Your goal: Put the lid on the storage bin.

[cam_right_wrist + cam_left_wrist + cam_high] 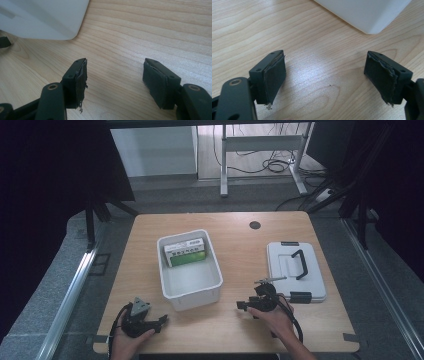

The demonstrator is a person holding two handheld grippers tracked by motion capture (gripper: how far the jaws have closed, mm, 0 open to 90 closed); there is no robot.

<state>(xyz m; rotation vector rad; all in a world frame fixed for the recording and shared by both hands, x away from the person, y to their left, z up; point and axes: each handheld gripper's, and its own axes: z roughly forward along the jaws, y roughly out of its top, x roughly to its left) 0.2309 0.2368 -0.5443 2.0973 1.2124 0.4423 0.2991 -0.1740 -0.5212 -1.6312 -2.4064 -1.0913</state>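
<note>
A white open bin [190, 293] stands mid-table with a green and white box [185, 252] lying at its far end. Its white lid [295, 270], with a black handle, lies flat to the right. My left gripper [161, 321] rests near the front edge, left of the bin's near corner, jaws wide apart over bare wood. In the left gripper view the gripper [325, 77] is open and a corner of the bin [372, 17] is just ahead. My right gripper [241, 306] sits right of the bin, pointing left. In the right gripper view it [115, 77] is open, empty, with the bin's wall [42, 17] ahead.
The wooden table [235, 325] has a round black cable hole [255, 225] near its far edge. Behind the table stand a metal desk frame and loose cables on the floor. Black stands flank the table on both sides.
</note>
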